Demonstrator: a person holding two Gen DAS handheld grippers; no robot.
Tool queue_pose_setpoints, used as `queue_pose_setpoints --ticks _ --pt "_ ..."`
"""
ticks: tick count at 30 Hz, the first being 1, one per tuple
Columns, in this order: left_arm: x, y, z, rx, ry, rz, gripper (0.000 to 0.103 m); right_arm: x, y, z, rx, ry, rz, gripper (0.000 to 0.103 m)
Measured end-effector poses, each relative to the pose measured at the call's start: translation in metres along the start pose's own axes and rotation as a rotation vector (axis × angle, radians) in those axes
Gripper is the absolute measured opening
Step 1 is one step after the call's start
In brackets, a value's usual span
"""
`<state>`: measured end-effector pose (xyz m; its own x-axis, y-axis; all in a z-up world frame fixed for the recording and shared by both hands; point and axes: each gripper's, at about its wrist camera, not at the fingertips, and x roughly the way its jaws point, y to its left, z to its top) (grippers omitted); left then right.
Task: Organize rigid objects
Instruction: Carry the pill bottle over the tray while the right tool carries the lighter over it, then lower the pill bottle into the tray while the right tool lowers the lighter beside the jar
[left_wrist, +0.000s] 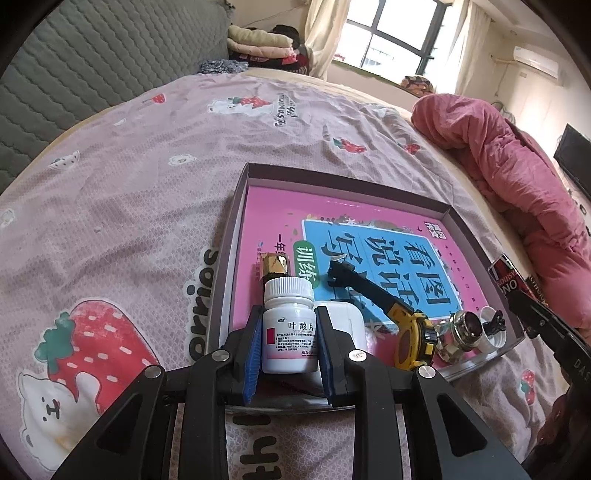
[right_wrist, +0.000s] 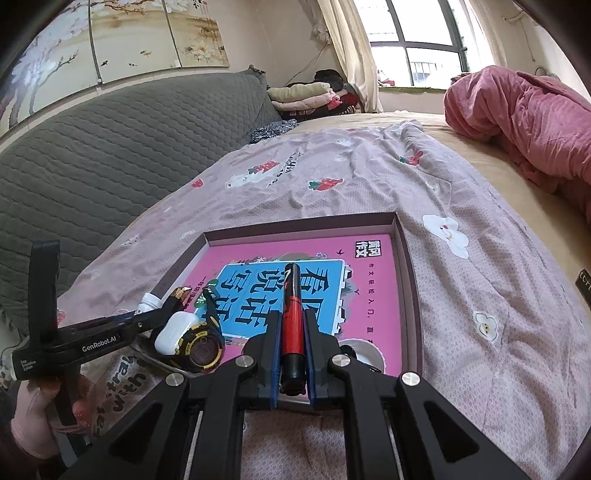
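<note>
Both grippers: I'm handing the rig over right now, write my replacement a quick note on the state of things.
Left gripper: shut on the white pill bottle, at the near left corner of the tray.
Right gripper: shut on the red-and-black marker, over the tray's near edge.
Already in the tray: pink book, watch, white earbud case, gold-wrapped item, metal piece.
Left: set down bottle and marker.

glossy plastic bottle (left_wrist: 288, 325), matt cloth sheet (left_wrist: 129, 192), shiny metal knob (left_wrist: 463, 332)
</note>
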<state>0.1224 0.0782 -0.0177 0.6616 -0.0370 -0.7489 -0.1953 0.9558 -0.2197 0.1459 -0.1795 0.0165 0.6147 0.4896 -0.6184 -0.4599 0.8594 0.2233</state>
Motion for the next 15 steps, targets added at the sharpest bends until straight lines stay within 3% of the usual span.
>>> queue_pose_setpoints --ticks 15 --pt "0.005 0.000 0.000 0.006 0.012 0.015 0.027 0.011 0.005 -0.002 -0.045 0.045 -0.038 0.011"
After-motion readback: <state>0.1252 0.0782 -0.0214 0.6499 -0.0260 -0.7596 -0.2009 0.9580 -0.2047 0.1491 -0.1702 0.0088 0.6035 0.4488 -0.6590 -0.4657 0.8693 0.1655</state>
